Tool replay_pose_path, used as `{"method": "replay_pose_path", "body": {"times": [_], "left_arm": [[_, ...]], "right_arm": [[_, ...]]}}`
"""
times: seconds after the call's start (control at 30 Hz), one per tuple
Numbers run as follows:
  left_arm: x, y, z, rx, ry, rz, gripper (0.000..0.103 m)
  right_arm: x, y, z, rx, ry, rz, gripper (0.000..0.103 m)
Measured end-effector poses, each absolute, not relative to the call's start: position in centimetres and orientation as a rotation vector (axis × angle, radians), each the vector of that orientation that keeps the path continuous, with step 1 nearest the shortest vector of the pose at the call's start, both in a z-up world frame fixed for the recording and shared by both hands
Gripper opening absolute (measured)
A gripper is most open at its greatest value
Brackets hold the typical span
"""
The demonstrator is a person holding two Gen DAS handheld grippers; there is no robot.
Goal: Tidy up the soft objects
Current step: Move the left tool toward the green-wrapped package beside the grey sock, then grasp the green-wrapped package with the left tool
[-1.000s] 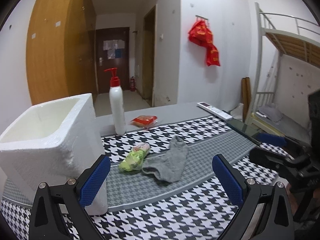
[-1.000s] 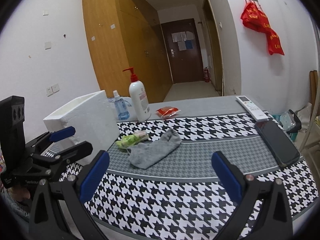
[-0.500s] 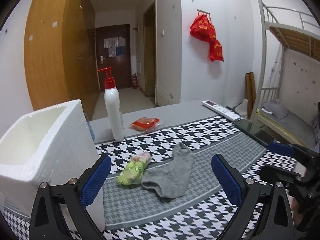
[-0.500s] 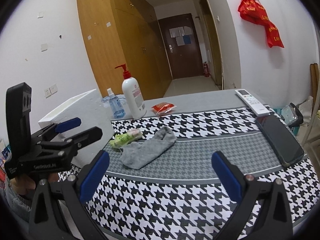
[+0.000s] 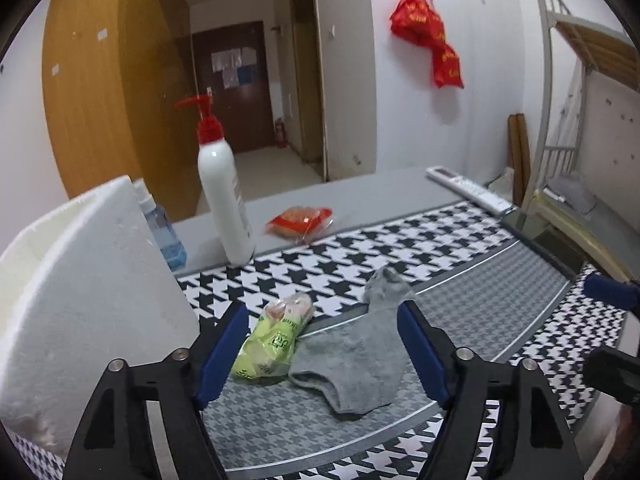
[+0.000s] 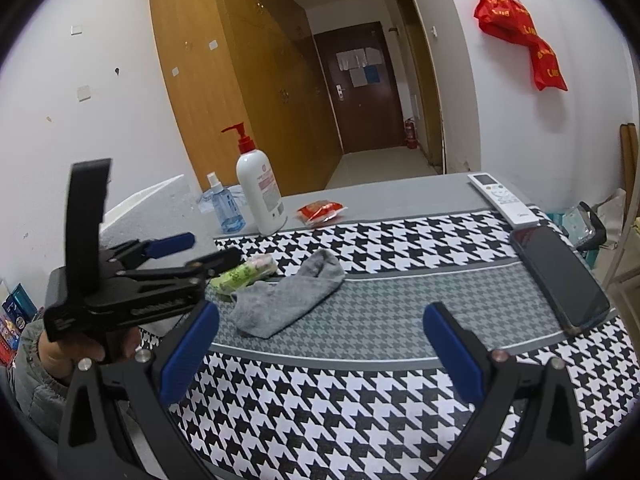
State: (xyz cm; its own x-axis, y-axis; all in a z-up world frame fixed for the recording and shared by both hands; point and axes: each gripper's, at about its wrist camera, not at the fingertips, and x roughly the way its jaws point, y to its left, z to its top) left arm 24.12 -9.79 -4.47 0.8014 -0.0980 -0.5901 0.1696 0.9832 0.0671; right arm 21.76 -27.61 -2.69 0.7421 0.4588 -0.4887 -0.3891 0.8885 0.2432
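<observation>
A grey sock lies on the houndstooth cloth; it also shows in the right wrist view. A green snack packet lies just left of it, touching it, and shows in the right wrist view. My left gripper is open, low over the table, its fingers either side of the packet and sock; it shows in the right wrist view. My right gripper is open and empty, nearer the table's front edge, right of the sock. A white foam box stands at the left.
A white pump bottle, a small blue spray bottle and a red packet stand behind the cloth. A remote and a dark phone lie at the right. A bunk bed frame stands beyond the table.
My left gripper has moved forward and down toward the packet and sock, and its fingers have narrowed somewhat. My right gripper has shifted slightly closer to the table.
</observation>
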Motion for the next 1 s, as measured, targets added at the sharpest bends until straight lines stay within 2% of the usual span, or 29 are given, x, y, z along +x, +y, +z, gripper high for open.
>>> {"method": "replay_pose_path", "body": {"times": [0.1, 0.2, 0.53, 0.7, 1.0], "left_arm": [[25.2, -9.6, -5.4, 0.121, 0.657, -0.117, 0.067], [26.0, -9.1, -6.1, 0.104, 0.686, -0.088, 0.063], [27.3, -8.0, -7.7, 0.105, 0.725, -0.066, 0.061], [28.1, -7.5, -8.9, 0.121, 0.772, -0.021, 0.047], [28.8, -7.0, -10.0, 0.102, 0.821, -0.065, 0.047]], "right_arm": [[22.1, -27.4, -2.9, 0.126, 0.576, 0.471, 0.103], [22.2, -27.1, -3.0, 0.119, 0.583, 0.479, 0.103], [23.3, -26.2, -3.4, 0.098, 0.620, 0.495, 0.103], [23.8, -25.6, -3.7, 0.090, 0.633, 0.509, 0.103], [24.6, -25.2, -3.8, 0.081, 0.645, 0.508, 0.103]]}}
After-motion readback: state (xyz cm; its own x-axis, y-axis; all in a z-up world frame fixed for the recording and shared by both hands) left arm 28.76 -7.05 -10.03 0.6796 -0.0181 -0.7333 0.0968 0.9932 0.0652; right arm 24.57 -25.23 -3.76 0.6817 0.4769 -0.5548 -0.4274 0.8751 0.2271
